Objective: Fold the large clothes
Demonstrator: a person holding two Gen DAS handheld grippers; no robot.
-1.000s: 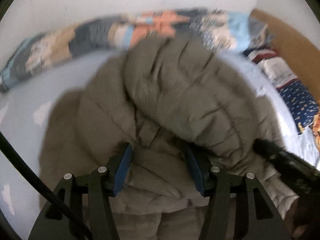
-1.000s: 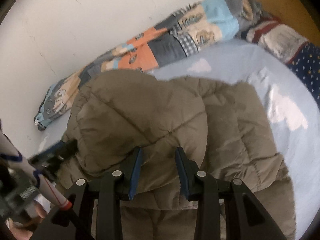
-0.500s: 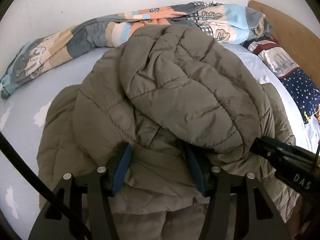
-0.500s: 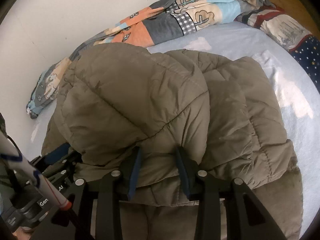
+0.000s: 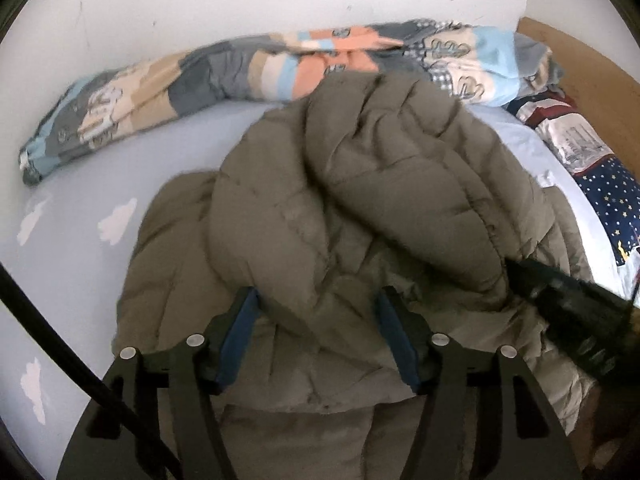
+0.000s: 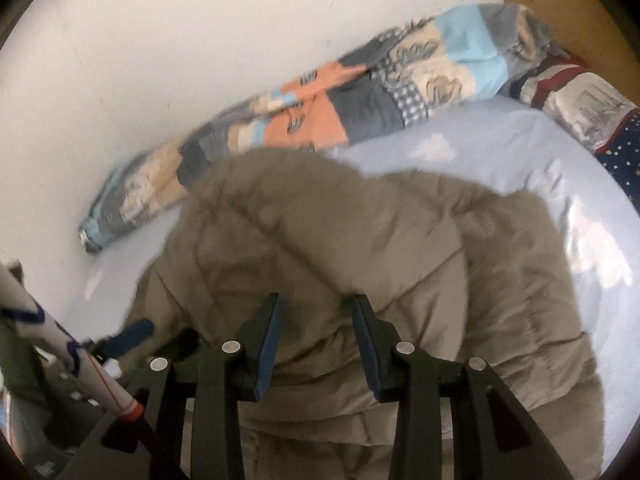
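Since half a second ago the olive puffer jacket (image 5: 360, 216) has risen off the bed (image 5: 80, 224). Left wrist view: left tongs (image 5: 316, 320) spread wide, jacket bulk between the pads, grip unclear. Right wrist view: right tongs (image 6: 316, 320) straddle a jacket (image 6: 360, 248) fold; clamped or not, cannot tell. Patchwork quilt (image 6: 320, 108) along wall.

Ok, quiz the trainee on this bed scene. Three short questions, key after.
1. True or false: the puffer jacket lies flat in a single layer.
2. What lies along the wall behind the jacket? A) a patchwork quilt B) a laptop C) a basket
3. Fill in: the light blue sheet has white ____ printed on it.

Key: 1 false, part of it is folded over the rest; 2 A; 3 clouds.
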